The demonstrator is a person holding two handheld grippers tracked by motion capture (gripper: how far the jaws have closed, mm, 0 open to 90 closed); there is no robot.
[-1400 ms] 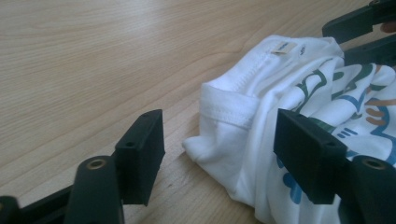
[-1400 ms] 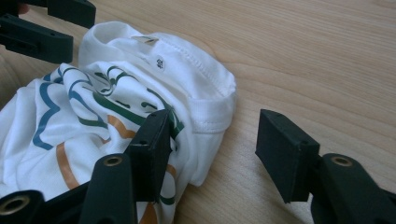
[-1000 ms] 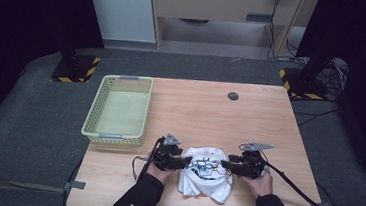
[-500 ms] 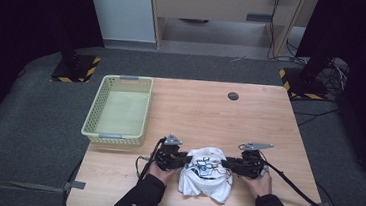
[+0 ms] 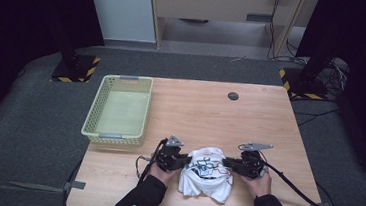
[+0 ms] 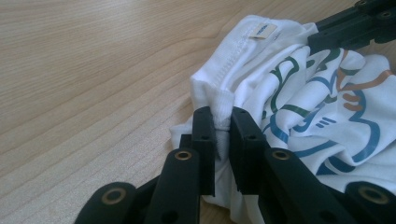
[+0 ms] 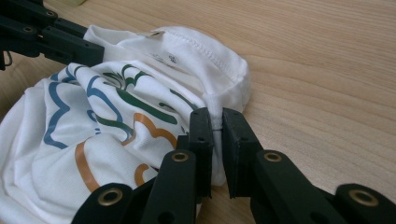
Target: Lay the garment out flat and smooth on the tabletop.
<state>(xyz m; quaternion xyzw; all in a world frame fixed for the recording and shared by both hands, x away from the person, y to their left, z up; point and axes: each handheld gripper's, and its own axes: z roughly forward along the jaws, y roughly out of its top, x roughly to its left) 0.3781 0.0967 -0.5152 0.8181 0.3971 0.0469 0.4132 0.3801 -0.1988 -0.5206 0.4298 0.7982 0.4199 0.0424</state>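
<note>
A crumpled white T-shirt (image 5: 206,176) with a blue, green and orange print lies near the front edge of the wooden table (image 5: 210,110). My left gripper (image 5: 185,160) pinches its left side; its jaws have just been closing and now clamp a fold of the collar seam (image 6: 223,105). My right gripper (image 5: 227,163) grips the shirt's right side; its jaws have just been closing too and squeeze a seam fold (image 7: 217,112). In the left gripper view the T-shirt (image 6: 317,102) spreads to the right, and in the right gripper view the T-shirt (image 7: 112,126) spreads to the left.
A pale yellow plastic basket (image 5: 118,109) stands at the table's left edge. A small dark round cap (image 5: 233,96) sits at the back of the table. Black stands and cables are on the grey floor beyond.
Both grippers' jaws have closed onto the shirt's two sides. The hands have stayed where they were, and the shirt has hardly shifted.
</note>
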